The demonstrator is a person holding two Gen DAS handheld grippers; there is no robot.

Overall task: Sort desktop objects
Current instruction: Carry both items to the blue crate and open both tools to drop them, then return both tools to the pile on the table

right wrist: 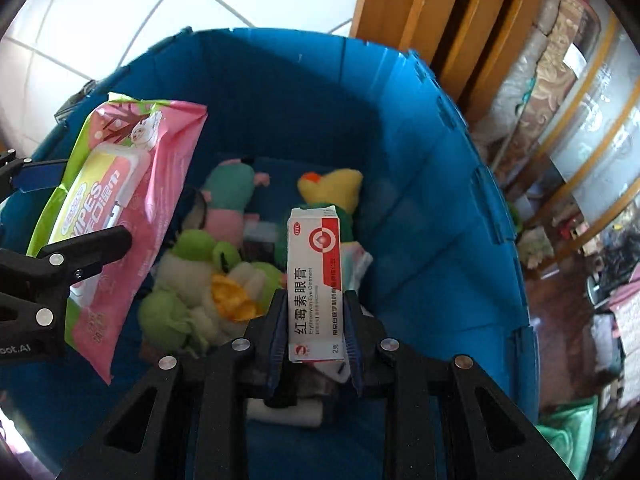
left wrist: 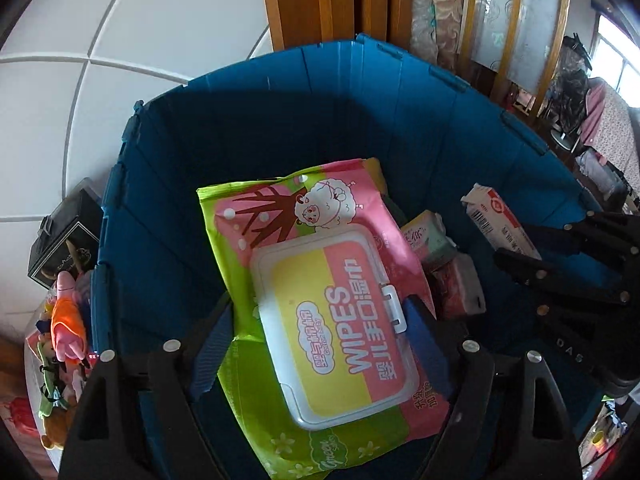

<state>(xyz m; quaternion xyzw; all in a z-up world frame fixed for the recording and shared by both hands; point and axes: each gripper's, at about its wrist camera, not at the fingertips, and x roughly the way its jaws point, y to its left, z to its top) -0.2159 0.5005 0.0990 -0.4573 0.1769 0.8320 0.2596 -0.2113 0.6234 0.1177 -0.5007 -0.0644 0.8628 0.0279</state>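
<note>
The right gripper [right wrist: 314,344] is clenched on a white and red ointment box [right wrist: 315,280] printed "Erythromycin Eye Ointment", held upright over the blue bin [right wrist: 420,184]. The left gripper [left wrist: 320,344] has its fingers [left wrist: 214,354] against both sides of a pink and green pack [left wrist: 320,300] marked "WIPES", grasping it above the bin's left side. Below lie plush toys: a green frog [right wrist: 192,280], a yellow duck [right wrist: 336,186] and small tissue packs [left wrist: 430,236]. Beyond the bin's far edge are white floor tiles [left wrist: 140,40] and wooden furniture [right wrist: 440,12].
</note>
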